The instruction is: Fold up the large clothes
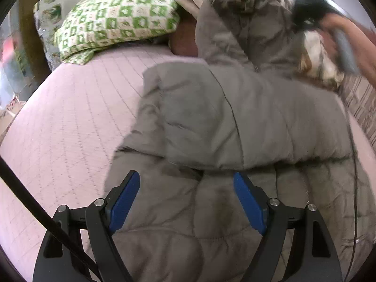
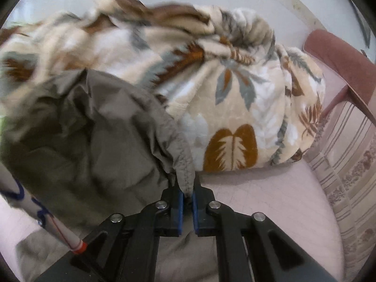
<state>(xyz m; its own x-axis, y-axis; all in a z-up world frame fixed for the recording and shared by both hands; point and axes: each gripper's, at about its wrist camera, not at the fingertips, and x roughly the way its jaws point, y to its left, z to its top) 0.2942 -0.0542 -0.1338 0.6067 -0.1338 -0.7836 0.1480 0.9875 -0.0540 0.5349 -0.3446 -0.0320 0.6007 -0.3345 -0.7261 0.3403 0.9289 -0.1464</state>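
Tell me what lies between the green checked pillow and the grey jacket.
In the left wrist view, bare pink quilted bedcover separates pillow from jacket.

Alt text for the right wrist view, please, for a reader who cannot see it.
The right gripper is shut on the stitched edge of a grey padded jacket, lifting it off a pink quilted bed cover. Behind lies a bundled leaf-print blanket.
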